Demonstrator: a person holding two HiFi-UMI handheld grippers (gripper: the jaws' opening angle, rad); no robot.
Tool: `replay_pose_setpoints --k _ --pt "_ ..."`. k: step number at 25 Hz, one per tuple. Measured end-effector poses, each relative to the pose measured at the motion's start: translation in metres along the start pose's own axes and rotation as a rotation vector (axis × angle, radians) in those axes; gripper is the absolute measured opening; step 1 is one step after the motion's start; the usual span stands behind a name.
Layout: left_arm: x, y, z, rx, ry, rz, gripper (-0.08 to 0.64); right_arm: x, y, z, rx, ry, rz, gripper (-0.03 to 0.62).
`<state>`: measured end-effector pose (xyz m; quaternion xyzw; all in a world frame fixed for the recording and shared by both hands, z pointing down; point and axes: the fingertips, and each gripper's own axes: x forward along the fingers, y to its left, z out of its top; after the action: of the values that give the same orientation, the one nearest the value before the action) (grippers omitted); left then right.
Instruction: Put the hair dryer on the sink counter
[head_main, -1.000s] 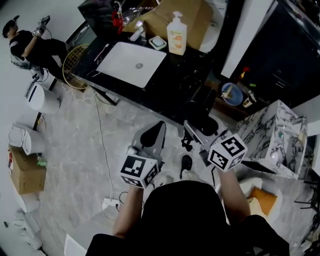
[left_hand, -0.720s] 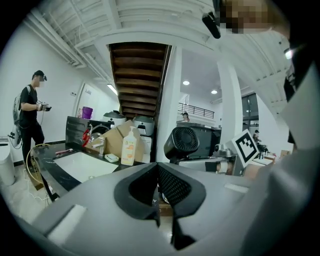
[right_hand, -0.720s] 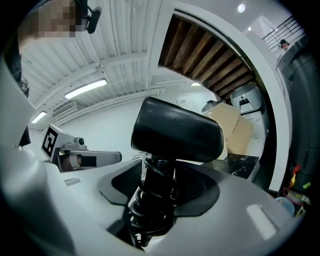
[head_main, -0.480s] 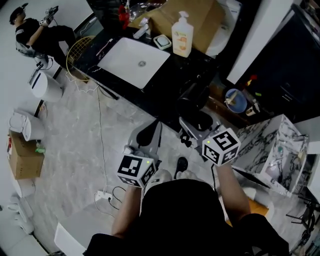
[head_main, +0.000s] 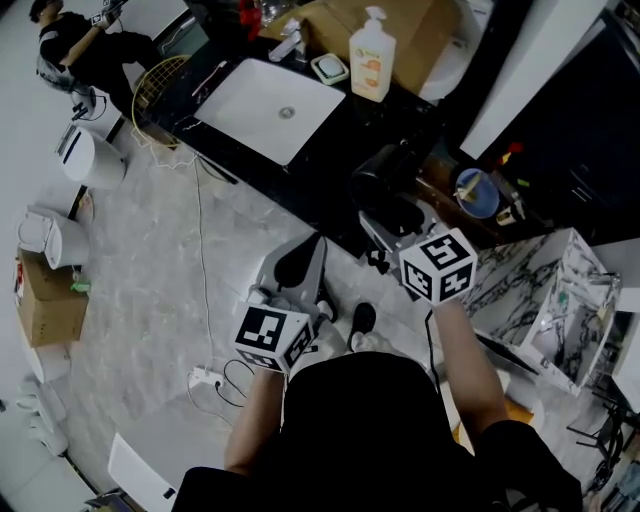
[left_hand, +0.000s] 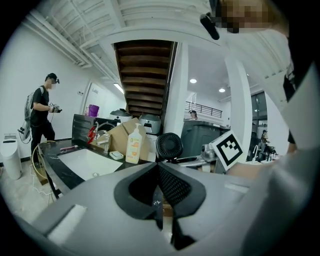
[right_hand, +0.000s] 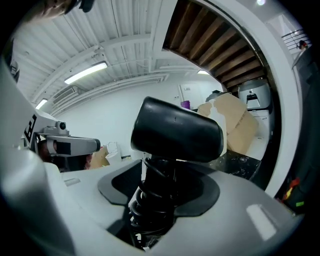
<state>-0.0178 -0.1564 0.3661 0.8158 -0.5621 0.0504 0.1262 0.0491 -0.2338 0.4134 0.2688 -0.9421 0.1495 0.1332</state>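
Fingers (right_hand: 202, 192) of right gripper (head_main: 395, 228) clamped on hair dryer (right_hand: 177, 130) handle, cord wound round it. Handle runs along the finger axis w/ the barrel crosswise on top, nozzle end toward 3 o'clock in right gripper view. Left gripper (head_main: 305, 262) has fingers pressed together, nothing btw them, hanging over the floor at 7 o'clock of the dryer.

Key relation in head view: dryer (head_main: 385, 180) sits at the near edge of the black worktop (head_main: 330, 170). Can't tell if it's over the top or just short of it, or how high. Bare worktop lies at 10–11 o'clock of the dryer, white sink basin (head_main: 265, 110) beyond that, soap bottle (head_main: 372, 68) at 12 o'clock. Right gripper is the nearer one and already loaded, so likely move is fwd and down toward 11 o'clock, laying the barrel flat before letting go. Left not needed.
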Motion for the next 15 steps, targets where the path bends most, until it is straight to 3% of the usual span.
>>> replay_pose_setpoints --k 15 --pt "0.038 0.050 -0.007 -0.038 0.039 -0.078 -0.001 0.067 -0.037 -0.026 0.022 0.163 -0.107 0.218"
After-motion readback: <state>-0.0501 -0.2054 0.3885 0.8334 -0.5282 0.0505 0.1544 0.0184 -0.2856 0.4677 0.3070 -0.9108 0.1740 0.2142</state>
